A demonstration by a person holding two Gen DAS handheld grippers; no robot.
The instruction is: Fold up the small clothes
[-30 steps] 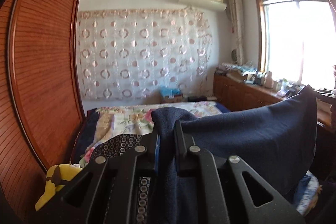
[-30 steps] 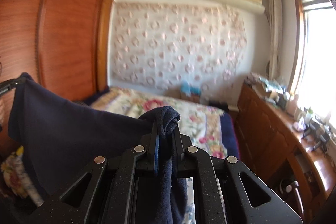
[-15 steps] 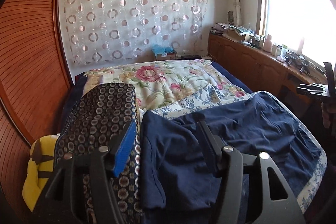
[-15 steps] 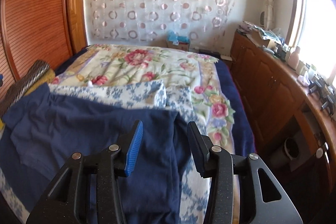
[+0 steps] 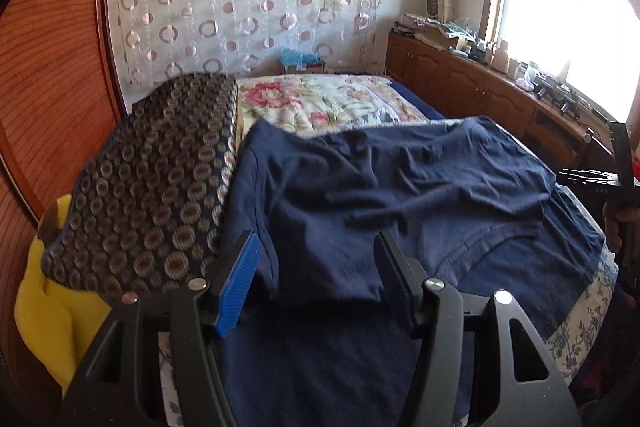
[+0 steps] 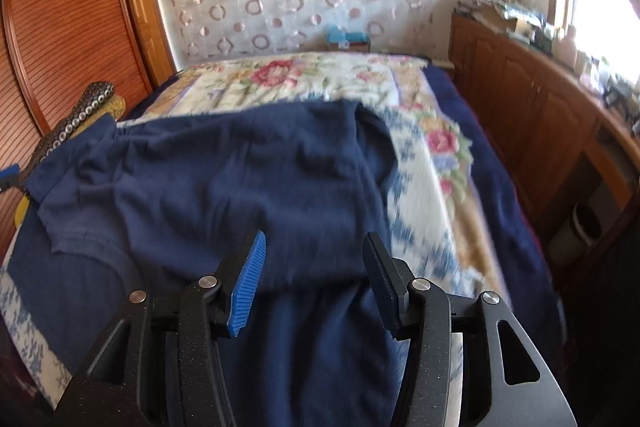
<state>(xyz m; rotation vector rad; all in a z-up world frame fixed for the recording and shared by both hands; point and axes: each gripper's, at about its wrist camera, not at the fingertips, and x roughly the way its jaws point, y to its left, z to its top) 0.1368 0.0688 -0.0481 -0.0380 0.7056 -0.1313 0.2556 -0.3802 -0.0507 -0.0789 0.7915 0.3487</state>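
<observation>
A dark navy garment (image 5: 380, 195) lies on the bed, its far half folded back over the near half, with a hem line across it. It also shows in the right wrist view (image 6: 248, 179). My left gripper (image 5: 316, 251) is open and empty, hovering over the garment's near left part. My right gripper (image 6: 314, 247) is open and empty over the garment's near right part. The right gripper's body also shows at the right edge of the left wrist view (image 5: 616, 183).
A patterned dark cushion (image 5: 160, 179) lies left of the garment, with a yellow item (image 5: 44, 311) below it. The bed has a floral cover (image 6: 304, 79). A wooden wardrobe (image 6: 64, 27) stands left, and a wooden cabinet (image 6: 540, 115) with clutter under the window stands right.
One second ago both grippers were shut on the navy garment and held it up. They have since lowered it onto the bed, opened, and drawn back slightly.
</observation>
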